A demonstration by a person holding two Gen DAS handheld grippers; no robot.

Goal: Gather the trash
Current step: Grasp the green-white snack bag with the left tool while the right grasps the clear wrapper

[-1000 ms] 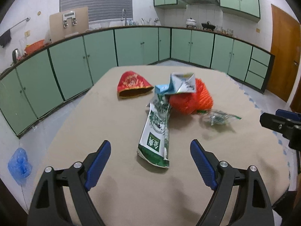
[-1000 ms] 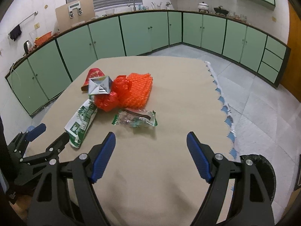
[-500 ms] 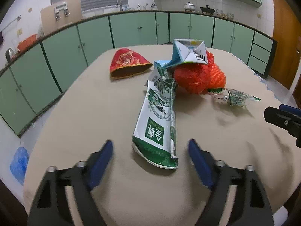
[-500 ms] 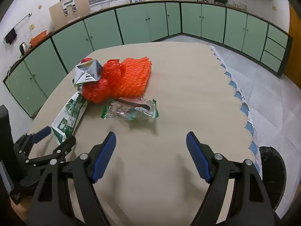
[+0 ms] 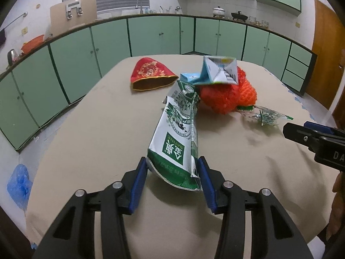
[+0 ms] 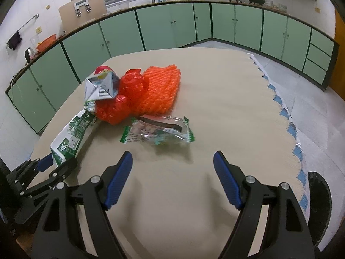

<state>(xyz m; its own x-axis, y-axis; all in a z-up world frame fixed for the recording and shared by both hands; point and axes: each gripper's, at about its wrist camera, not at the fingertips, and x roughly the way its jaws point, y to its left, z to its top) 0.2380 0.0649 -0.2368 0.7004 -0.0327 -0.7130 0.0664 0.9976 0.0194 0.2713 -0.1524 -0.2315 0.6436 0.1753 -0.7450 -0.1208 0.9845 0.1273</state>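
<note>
A flattened green-and-white milk carton [image 5: 175, 138] lies on the beige table [image 5: 103, 129]. My left gripper [image 5: 172, 168] has its blue pads on both sides of the carton's near end, closed against it; this also shows in the right wrist view [image 6: 64, 149]. Behind it lie an orange foam net with a red bag [image 5: 226, 97], a folded white-blue carton [image 5: 217, 71] on top, and a clear green-edged wrapper [image 6: 157, 131]. My right gripper [image 6: 172, 170] is open and empty, just short of the wrapper.
A red embroidered cloth pouch [image 5: 151, 73] lies at the table's far left. A black bin [image 6: 319, 198] stands on the floor to the right of the table. A blue plastic bag [image 5: 18, 182] lies on the floor at the left. Green cabinets line the walls.
My left gripper has moved forward to the milk carton and closed its jaws onto the near end. My right gripper has moved closer to the clear wrapper and stays open.
</note>
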